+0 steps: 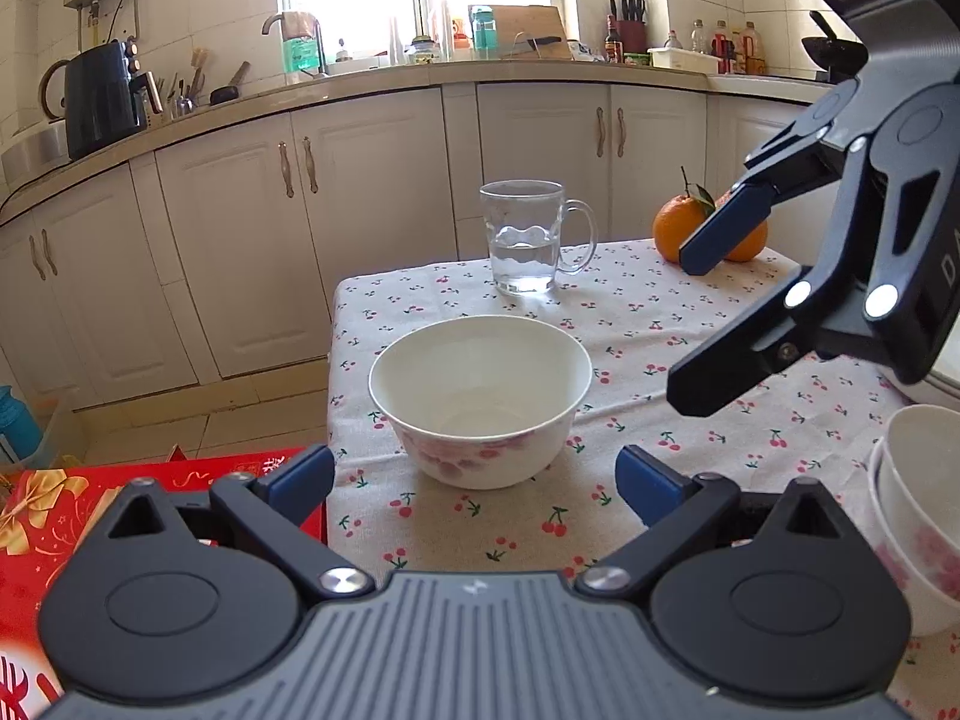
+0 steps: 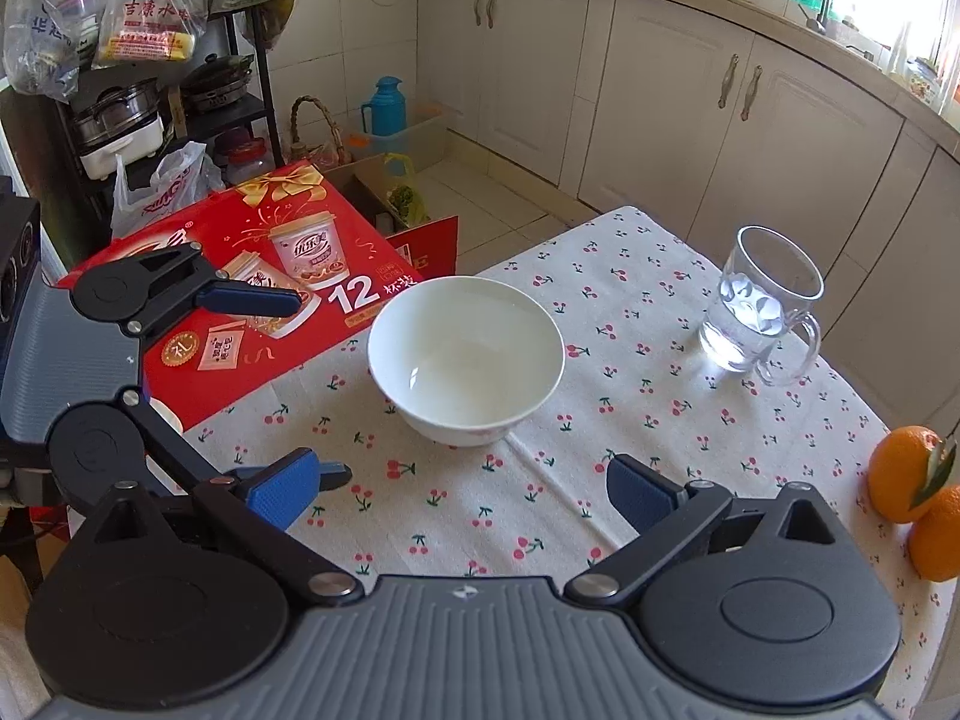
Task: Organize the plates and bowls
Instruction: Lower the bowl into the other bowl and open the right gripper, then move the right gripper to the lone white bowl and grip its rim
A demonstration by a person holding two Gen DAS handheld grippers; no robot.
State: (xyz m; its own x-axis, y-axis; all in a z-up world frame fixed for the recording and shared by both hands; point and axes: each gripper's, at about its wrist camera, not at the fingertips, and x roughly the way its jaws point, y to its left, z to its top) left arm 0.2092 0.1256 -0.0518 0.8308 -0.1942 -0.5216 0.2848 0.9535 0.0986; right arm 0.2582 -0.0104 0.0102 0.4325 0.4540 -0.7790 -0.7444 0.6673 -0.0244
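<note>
A white bowl (image 1: 480, 396) with pink flowers on its outside stands empty and upright on the cherry-print tablecloth (image 1: 648, 324). My left gripper (image 1: 474, 480) is open just short of the bowl, its blue pads wider apart than the bowl's base. My right gripper (image 1: 687, 327) hangs open to the right of the bowl, above the cloth, holding nothing. In the right wrist view the same bowl (image 2: 465, 360) lies ahead of my open right gripper (image 2: 465, 489), with the left gripper (image 2: 321, 387) open at its left side. Two more bowls sit stacked (image 1: 918, 510) at the right edge.
A glass mug (image 1: 528, 240) with some water stands behind the bowl, and two oranges (image 1: 678, 228) lie at the table's far corner. A red gift box (image 2: 240, 276) sits against the table's left side. White kitchen cabinets (image 1: 372, 228) line the wall beyond.
</note>
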